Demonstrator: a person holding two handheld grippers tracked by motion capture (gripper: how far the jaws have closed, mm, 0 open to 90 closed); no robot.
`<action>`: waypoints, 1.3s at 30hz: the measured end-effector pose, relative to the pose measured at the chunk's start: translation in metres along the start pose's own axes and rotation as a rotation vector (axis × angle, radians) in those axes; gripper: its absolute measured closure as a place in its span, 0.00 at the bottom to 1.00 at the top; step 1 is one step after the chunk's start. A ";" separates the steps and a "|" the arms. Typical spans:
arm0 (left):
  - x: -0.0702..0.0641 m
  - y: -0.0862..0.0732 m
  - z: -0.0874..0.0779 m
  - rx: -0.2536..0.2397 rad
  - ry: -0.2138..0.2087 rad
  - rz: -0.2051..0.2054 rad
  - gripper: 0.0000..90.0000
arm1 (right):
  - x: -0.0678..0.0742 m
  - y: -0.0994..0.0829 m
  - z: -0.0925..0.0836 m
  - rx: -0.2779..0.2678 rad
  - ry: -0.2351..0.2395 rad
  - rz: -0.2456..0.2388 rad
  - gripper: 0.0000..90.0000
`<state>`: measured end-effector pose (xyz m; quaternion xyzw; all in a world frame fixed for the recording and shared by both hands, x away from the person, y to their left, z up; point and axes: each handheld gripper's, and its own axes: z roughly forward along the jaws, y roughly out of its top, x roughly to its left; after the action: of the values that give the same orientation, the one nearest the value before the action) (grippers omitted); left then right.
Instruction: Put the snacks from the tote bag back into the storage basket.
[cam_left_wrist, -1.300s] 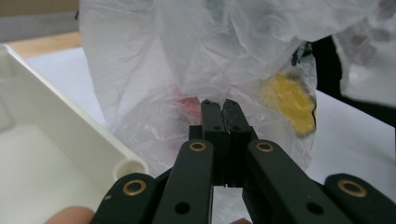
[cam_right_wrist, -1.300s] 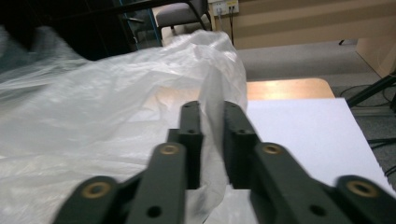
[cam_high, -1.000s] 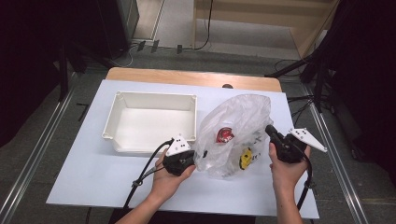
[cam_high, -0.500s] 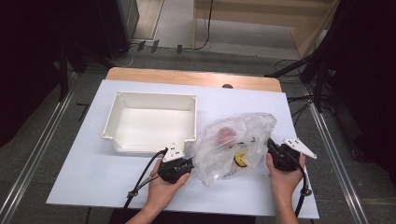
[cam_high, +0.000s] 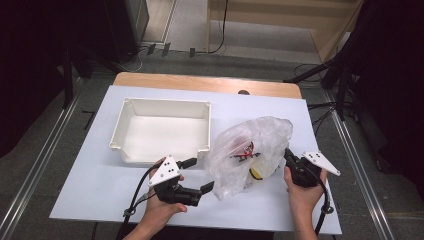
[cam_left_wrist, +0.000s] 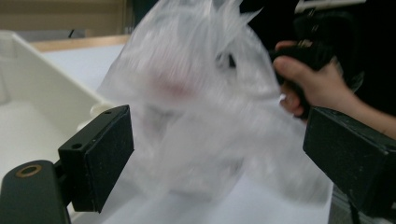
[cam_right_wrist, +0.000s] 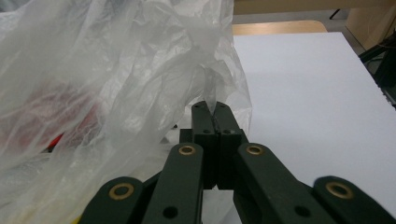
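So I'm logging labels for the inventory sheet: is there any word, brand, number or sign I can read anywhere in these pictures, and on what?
None can be read.
The clear crinkled plastic bag: red, dark and yellow things show through it, too blurred to make out any print.
The white rectangular plastic tray: plain, no marking.
The grey three-cornered plates on the left gripper and right gripper: only small dots, no letters.

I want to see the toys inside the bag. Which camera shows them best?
The high view: through the clear plastic bag you see red and yellow things. The right gripper view shows only a red blur behind crinkled plastic; the left gripper view is smeared, with a faint pink patch.
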<state>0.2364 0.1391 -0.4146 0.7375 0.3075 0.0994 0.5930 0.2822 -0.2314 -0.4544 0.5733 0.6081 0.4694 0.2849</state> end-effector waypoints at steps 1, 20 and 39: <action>-0.002 0.004 0.002 -0.007 -0.004 -0.001 0.10 | 0.001 0.000 0.000 -0.001 0.001 -0.006 1.00; 0.015 -0.019 0.062 0.234 0.248 0.002 0.98 | -0.017 -0.027 -0.007 0.091 -0.013 -0.034 0.91; 0.009 -0.012 0.061 0.194 0.263 0.004 0.95 | -0.011 0.027 -0.066 -0.146 0.037 -0.007 0.30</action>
<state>0.2708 0.0960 -0.4444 0.7725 0.3892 0.1660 0.4735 0.2379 -0.2604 -0.4058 0.5402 0.5793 0.5221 0.3164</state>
